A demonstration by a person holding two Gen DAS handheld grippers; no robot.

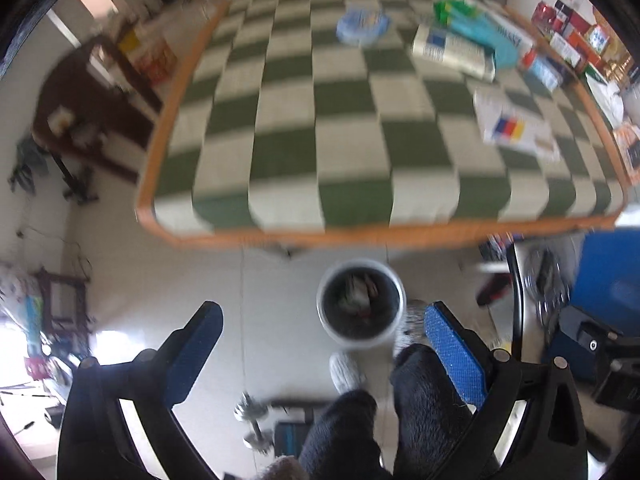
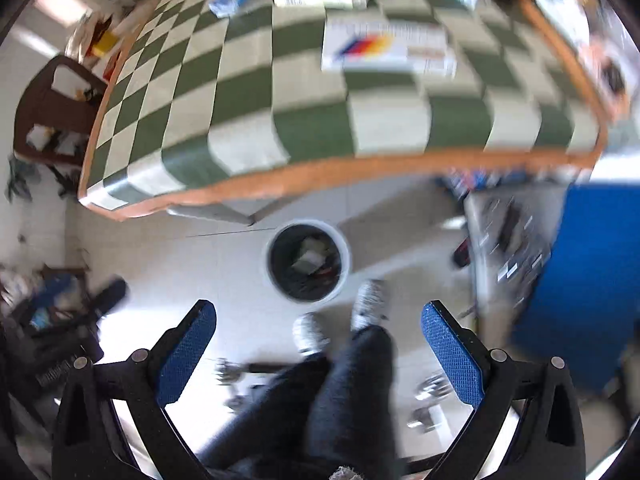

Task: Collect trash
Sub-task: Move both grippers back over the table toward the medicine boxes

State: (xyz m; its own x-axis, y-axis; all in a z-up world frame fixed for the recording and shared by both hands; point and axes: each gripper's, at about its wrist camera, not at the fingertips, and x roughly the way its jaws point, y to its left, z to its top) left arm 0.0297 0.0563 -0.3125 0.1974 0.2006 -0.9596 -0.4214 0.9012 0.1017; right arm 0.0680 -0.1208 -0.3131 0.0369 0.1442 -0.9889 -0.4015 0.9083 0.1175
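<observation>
A round white trash bin (image 1: 360,305) with a dark liner stands on the floor below the table's front edge; it holds some trash. It also shows in the right wrist view (image 2: 307,261). On the green-and-white checked table (image 1: 320,120) lie a crumpled blue wrapper (image 1: 362,26), a white packet (image 1: 452,51), a teal item (image 1: 480,30) and a white sheet with a colour stripe (image 1: 516,126). My left gripper (image 1: 322,318) is open and empty, high above the bin. My right gripper (image 2: 318,314) is open and empty, also above the bin.
The person's legs and grey shoes (image 2: 308,334) stand by the bin. Dumbbells (image 1: 250,420) lie on the floor. A dark wooden chair (image 1: 80,100) is left of the table. A blue panel (image 2: 580,280) and a cluttered shelf are at the right.
</observation>
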